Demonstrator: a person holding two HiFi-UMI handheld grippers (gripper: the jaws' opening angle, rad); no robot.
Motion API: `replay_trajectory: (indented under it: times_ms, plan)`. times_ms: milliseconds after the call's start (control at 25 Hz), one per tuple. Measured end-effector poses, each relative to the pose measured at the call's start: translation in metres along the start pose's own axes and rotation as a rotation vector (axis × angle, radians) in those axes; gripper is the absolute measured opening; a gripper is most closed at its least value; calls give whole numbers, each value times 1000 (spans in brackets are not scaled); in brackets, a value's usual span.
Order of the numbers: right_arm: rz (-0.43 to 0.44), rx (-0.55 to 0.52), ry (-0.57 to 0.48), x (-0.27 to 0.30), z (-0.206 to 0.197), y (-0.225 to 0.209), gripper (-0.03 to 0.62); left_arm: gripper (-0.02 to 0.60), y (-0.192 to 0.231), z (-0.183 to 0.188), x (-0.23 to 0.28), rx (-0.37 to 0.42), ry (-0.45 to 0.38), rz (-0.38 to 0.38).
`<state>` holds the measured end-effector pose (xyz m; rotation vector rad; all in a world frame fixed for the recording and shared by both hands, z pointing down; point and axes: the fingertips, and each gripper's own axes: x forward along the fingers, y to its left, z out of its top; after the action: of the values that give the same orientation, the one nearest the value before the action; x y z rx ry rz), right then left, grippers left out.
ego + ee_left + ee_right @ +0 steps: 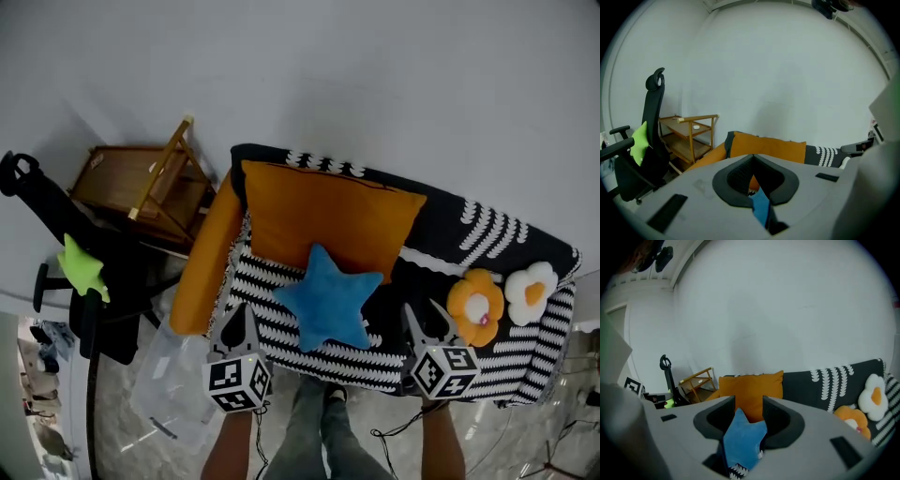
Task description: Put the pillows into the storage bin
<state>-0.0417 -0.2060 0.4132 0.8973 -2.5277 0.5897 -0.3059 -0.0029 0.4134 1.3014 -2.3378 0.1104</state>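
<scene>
Blue star pillow [328, 300] lay flat mid-seat on the sofa [450, 234], in front of the big orange pillow [328, 220] leaning on the backrest. Orange flower pillow [476, 305] and white flower pillow [532, 291] sat side by side at the sofa's right end. An orange bolster [202, 262] lay along the left arm.

Storage bin [164, 394] was clear plastic, on the floor off the sofa's left front corner. It looked empty, so nothing was stowed yet.

Left hand-held gripper [239, 311] was clenched, jaw tips together with nothing pinched, just left of the star. Right hand-held gripper [427, 319] was released, jaws apart. The star showed between them in the right gripper view, but the head view put the gripper just short of the pillow's right side, not on it.

Step, as I read it, was the approach to the first pick — the star looked like the target, with both grippers flanking it.

The next move called for closing the right jaws on a star arm, or opening the left and taking the near point, then lifting clear and swinging left and down to the bin. The pillow is soft, so take a deep bite — a shallow pinch would likely slip.
</scene>
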Motion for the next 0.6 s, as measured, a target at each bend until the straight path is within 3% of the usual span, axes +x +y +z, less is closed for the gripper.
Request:
replay_trajectory:
  times_ms: [280,600]
  plan:
    - [10,41,48,64,-46,-26,183,6,17,-69,50,-41,81,40]
    - [31,65,98,129,-96,-37,183,6,22,-123,94,-26,144,18]
